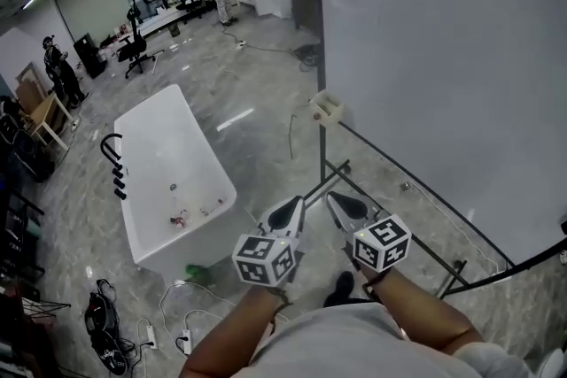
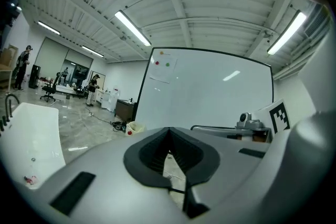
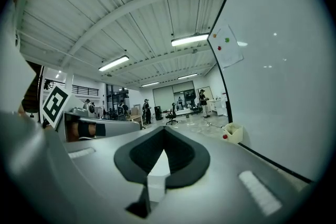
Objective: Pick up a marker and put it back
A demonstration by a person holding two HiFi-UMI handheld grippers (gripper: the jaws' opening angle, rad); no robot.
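Observation:
A small cream holder box (image 1: pixel 326 108) hangs at the left edge of the big whiteboard (image 1: pixel 443 84); it also shows as the box (image 2: pixel 135 127) and the box (image 3: pixel 232 132), with a red spot on its side. I cannot make out a single marker in it. Both grippers are held low in front of the person, well short of the box. My left gripper (image 1: pixel 289 210) is shut and empty, its jaws meeting at the tip (image 2: pixel 169 129). Beside it, my right gripper (image 1: pixel 344 206) is also shut, with nothing between its jaws (image 3: pixel 164 128).
A white bathtub (image 1: pixel 168 181) with a black faucet (image 1: pixel 113 164) stands on the floor to the left. The whiteboard's black stand legs (image 1: pixel 399 226) run under the grippers. Cables and a power strip (image 1: pixel 177 323) lie lower left. People and an office chair (image 1: pixel 135 49) are far back.

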